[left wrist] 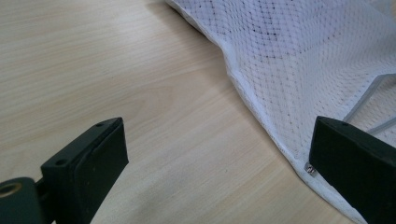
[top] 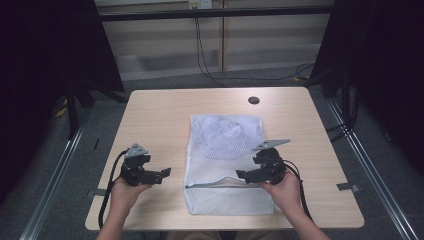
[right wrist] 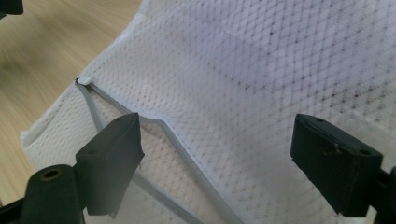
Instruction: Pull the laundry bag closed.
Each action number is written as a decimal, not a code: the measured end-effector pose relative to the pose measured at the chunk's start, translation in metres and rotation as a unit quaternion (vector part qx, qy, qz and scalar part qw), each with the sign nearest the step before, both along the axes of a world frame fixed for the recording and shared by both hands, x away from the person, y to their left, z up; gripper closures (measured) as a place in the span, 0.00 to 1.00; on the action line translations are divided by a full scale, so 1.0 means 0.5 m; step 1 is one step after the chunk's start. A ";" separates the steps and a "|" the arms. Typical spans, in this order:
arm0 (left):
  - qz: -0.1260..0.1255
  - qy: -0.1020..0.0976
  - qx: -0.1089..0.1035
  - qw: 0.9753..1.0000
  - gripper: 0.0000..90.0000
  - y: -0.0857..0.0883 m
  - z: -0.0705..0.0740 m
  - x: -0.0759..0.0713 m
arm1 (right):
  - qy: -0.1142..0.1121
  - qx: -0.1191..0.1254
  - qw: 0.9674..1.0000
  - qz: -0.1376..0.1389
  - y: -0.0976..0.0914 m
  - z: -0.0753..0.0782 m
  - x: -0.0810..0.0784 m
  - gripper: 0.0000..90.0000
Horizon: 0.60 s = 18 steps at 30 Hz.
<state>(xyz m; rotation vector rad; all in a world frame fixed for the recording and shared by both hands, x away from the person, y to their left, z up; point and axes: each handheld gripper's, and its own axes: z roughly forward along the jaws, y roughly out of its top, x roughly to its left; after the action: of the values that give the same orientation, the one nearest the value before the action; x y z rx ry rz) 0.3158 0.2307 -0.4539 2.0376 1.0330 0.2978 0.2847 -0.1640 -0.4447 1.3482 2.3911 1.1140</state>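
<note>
High view: your white mesh bag point(top: 225, 165) lies flat at centre frame on the desk point(top: 155, 115), its zipper line running across the lower part. A paler rounded shape shows through the mesh in the bag's upper half; what it is I cannot tell. Your left tongs point(top: 165, 173) sit left of centre, just beside the bag's left edge, over bare wood. Your right tongs point(top: 242, 174) sit right of centre, over the bag near the zipper. A small dark hole point(top: 253, 100) marks the desk near its far edge, upper centre.

Left gripper view: jaws stand wide apart, nothing between them but wood. The bag's hemmed edge point(left wrist: 252, 93) runs from top centre to lower right, passing just by the right-hand jaw.

Right gripper view: jaws wide apart, holding nothing, with mesh spanning the gap. The zipper point(right wrist: 154, 140) runs from a white end tab at upper left down past the left-hand jaw, partly parted.
</note>
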 end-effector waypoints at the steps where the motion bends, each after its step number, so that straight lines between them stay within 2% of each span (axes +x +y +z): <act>1: -0.001 0.001 0.000 1.000 0.05 -0.001 0.000 0.001 | 0.003 0.002 1.000 0.005 0.008 0.001 0.001 0.21; 13: -0.002 0.001 -0.003 1.000 0.05 0.001 0.004 0.000 | 0.008 0.008 1.000 0.016 0.049 -0.001 0.005 0.20; 17: -0.003 -0.001 0.002 1.000 0.05 0.002 0.004 -0.002 | 0.021 0.008 1.000 0.020 0.070 -0.005 0.009 0.19; 18: -0.003 0.000 -0.003 1.000 0.05 0.004 0.004 -0.002 | 0.027 0.009 0.999 0.023 0.074 -0.006 0.011 0.19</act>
<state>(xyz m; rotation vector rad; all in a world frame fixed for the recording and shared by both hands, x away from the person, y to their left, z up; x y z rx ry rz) 0.3150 0.2326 -0.4517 2.0342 1.0279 0.2905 0.2902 -0.1270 -0.4478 1.3506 2.4680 1.1274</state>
